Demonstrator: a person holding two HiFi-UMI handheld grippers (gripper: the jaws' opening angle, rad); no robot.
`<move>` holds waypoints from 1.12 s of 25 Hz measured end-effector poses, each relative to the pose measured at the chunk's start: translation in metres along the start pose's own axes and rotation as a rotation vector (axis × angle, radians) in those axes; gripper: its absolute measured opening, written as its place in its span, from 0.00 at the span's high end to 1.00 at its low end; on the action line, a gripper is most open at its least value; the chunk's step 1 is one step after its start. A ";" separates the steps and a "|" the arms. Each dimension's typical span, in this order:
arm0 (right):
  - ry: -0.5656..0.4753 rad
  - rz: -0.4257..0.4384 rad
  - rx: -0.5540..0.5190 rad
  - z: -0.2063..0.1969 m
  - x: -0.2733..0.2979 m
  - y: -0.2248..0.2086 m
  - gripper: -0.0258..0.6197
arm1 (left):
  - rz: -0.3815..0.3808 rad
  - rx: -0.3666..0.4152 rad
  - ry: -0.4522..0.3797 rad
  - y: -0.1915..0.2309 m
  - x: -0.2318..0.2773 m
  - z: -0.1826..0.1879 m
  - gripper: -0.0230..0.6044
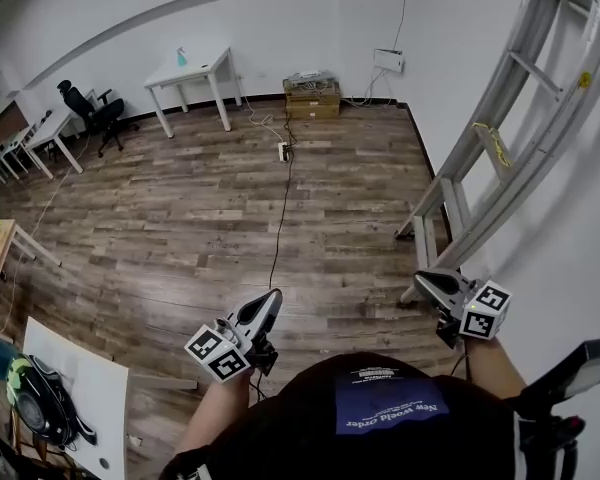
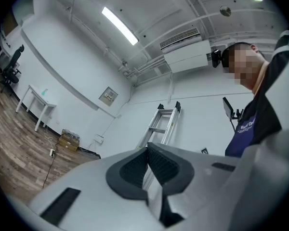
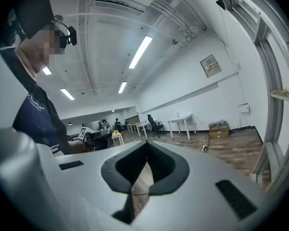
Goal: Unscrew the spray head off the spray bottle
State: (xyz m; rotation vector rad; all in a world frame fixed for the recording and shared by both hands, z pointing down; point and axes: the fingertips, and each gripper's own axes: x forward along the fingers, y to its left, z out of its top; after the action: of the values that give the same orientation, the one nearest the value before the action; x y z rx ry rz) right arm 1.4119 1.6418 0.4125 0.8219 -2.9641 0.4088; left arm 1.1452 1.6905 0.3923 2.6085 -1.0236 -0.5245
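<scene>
Wood floor (image 1: 180,218) and ladder (image 1: 500,138) ahead, my left gripper (image 1: 273,298) and right gripper (image 1: 422,279) both pressed together empty, so nothing's started yet, gotta go find the spray bottle.

both forearms reach out from the body. the left gripper (image 1: 267,304) and the right gripper (image 1: 427,282) (well apart) have their jaws pressed together, with nothing between them.

Small pale blue-green spray bottle (image 1: 181,57), standing upright, on a white table (image 1: 208,65) by the far wall, far left of the room, well apart from the person, its top too small to make out
</scene>
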 end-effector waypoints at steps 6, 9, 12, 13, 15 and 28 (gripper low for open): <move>0.016 0.042 0.037 0.005 0.036 -0.041 0.97 | 0.070 -0.003 -0.003 0.034 0.015 0.000 0.96; 0.021 0.091 0.060 0.010 0.062 -0.077 0.97 | 0.115 0.004 -0.004 0.055 0.037 0.002 0.96; 0.036 0.156 0.068 0.024 0.094 -0.121 0.97 | 0.174 -0.001 -0.011 0.084 0.071 0.005 0.96; 0.043 0.179 0.064 0.030 0.104 -0.137 0.97 | 0.190 -0.001 -0.016 0.093 0.085 0.006 0.96; 0.046 0.222 0.048 0.045 0.121 -0.169 0.97 | 0.213 0.013 -0.023 0.109 0.113 0.010 0.96; 0.031 0.206 0.062 0.091 0.161 -0.329 0.97 | 0.193 0.007 -0.010 0.199 0.265 0.019 0.96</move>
State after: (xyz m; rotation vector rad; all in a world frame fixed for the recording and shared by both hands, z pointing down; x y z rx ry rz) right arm 1.4442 1.2658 0.4208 0.5104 -3.0304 0.5192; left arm 1.2006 1.3631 0.3932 2.4803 -1.2654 -0.4885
